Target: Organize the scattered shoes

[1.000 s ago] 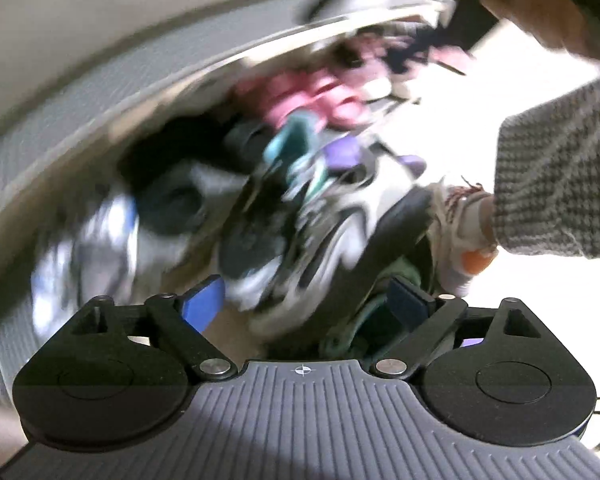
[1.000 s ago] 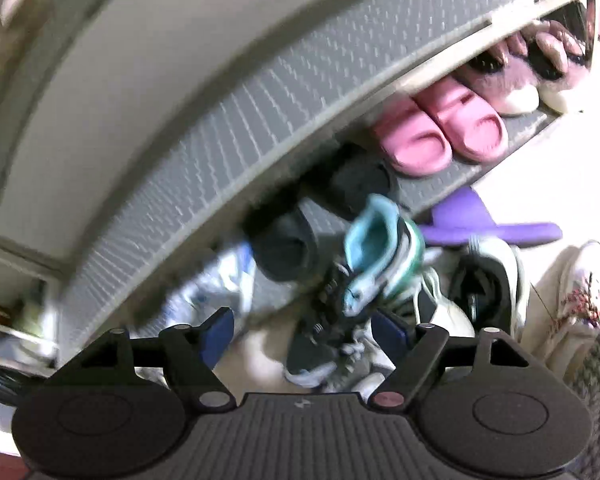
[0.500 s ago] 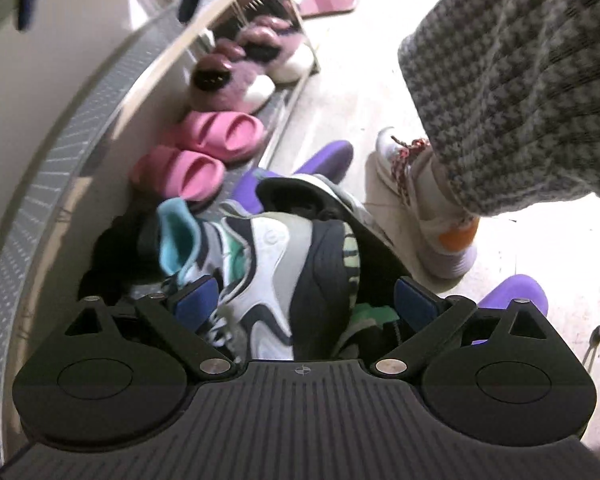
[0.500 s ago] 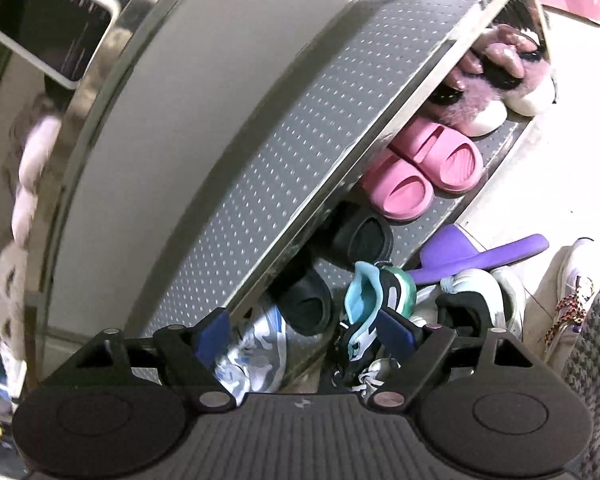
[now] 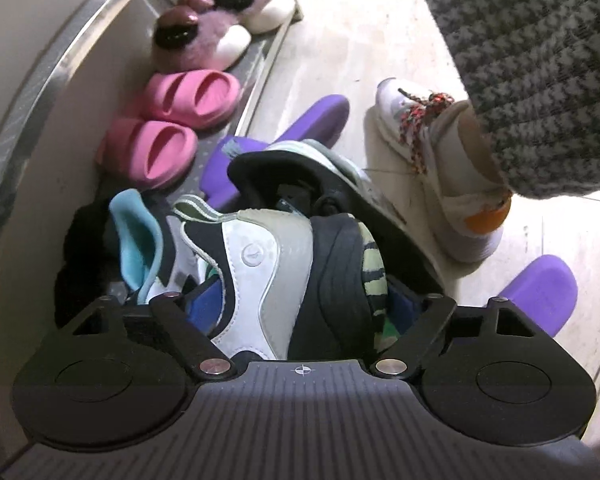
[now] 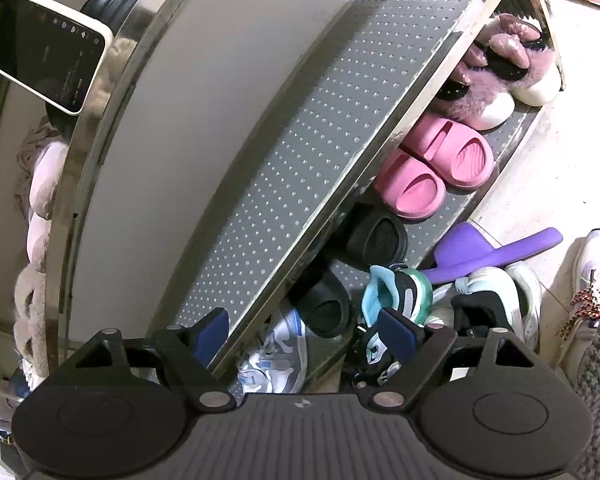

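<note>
Left gripper (image 5: pixel 300 304): blue-padded fingers spread wide on either side of a white, grey and black sneaker with a striped green sole edge (image 5: pixel 276 276). Sneaker fills the gap between the fingers, heel towards the camera; whether the pads actually press its sides cannot be told, both being partly hidden behind the shoe.

Just left of that sneaker: a second sneaker with a turquoise padded collar (image 5: pixel 136 240), at the front edge of the grey perforated metal bottom shelf (image 5: pixel 260 56). A black-lined sneaker opening (image 5: pixel 284 176) sits directly beyond the first shoe.

Further along the shelf: pair of pink foam slides (image 5: pixel 176 128), side by side, then pair of fluffy pink slippers with white soles (image 5: pixel 220 28).

On the pale floor (image 5: pixel 348 44): purple flat slipper (image 5: pixel 312 124) leaning against the shelf edge; another purple slipper (image 5: pixel 540 296) apart, at right. Person's foot in a white lace-up trainer with an orange heel tab (image 5: pixel 440 168), below a grey houndstooth trouser leg (image 5: pixel 540 60).

Right gripper (image 6: pixel 306 332): fingers wide apart, nothing between them. Held above the shelf edge. Beyond it: black slides (image 6: pixel 376 236) and a white and blue sneaker (image 6: pixel 276 356) on the bottom shelf. A phone with a cream case (image 6: pixel 46 48) at upper left.
</note>
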Action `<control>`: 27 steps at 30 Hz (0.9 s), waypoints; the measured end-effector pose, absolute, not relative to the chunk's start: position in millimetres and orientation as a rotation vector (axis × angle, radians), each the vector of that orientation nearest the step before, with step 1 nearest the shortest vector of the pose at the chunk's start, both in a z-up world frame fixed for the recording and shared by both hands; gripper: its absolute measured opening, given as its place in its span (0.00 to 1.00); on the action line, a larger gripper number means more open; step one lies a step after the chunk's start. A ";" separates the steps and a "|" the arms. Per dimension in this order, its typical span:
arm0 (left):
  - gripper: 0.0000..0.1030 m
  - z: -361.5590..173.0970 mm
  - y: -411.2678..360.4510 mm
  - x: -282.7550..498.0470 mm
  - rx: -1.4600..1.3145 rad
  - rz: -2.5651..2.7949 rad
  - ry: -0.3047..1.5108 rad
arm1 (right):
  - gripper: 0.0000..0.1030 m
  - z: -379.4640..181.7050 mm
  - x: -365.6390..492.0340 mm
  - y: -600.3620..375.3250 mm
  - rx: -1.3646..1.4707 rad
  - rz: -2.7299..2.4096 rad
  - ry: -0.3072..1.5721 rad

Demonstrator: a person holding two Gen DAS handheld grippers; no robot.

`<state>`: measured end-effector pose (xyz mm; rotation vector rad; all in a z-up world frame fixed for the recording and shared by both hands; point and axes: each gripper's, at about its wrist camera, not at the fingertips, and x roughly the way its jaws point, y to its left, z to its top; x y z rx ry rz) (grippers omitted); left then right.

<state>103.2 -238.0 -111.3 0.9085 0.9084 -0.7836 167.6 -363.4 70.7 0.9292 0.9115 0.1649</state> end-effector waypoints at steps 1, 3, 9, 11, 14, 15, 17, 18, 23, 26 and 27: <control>0.80 -109.7 -236.1 103.4 0.900 -0.781 0.909 | 0.82 70.3 168.2 -362.3 0.929 0.167 0.914; 0.79 -98.7 -226.6 101.9 0.857 -0.751 0.906 | 0.82 69.6 169.0 -361.7 0.930 0.166 0.913; 0.79 -40.0 -165.5 96.5 0.594 -0.617 0.897 | 0.82 65.3 170.4 -359.2 0.941 0.127 0.909; 0.79 -16.3 -138.6 93.7 0.464 -0.565 0.882 | 0.82 62.8 171.1 -356.0 0.942 0.118 0.914; 0.79 18.1 -95.8 80.9 0.288 -0.469 0.860 | 0.82 58.2 173.0 -346.0 0.931 0.109 0.936; 0.79 27.5 -80.5 73.9 0.253 -0.423 0.855 | 0.82 56.3 173.7 -341.7 0.927 0.106 0.946; 0.79 45.4 -50.4 60.2 0.185 -0.329 0.849 | 0.82 53.8 175.1 -332.3 0.923 0.117 0.965; 0.79 49.9 -37.5 54.6 0.164 -0.266 0.861 | 0.82 53.1 175.8 -327.0 0.918 0.127 0.974; 0.79 46.9 14.4 43.2 0.072 0.023 0.964 | 0.82 50.9 178.7 -304.5 0.863 0.160 1.003; 0.81 19.0 37.8 63.8 0.021 0.141 1.099 | 0.83 48.5 179.8 -293.9 0.821 0.169 1.018; 0.81 8.3 43.6 72.0 0.009 0.167 1.159 | 0.83 47.7 180.2 -290.4 0.807 0.172 1.022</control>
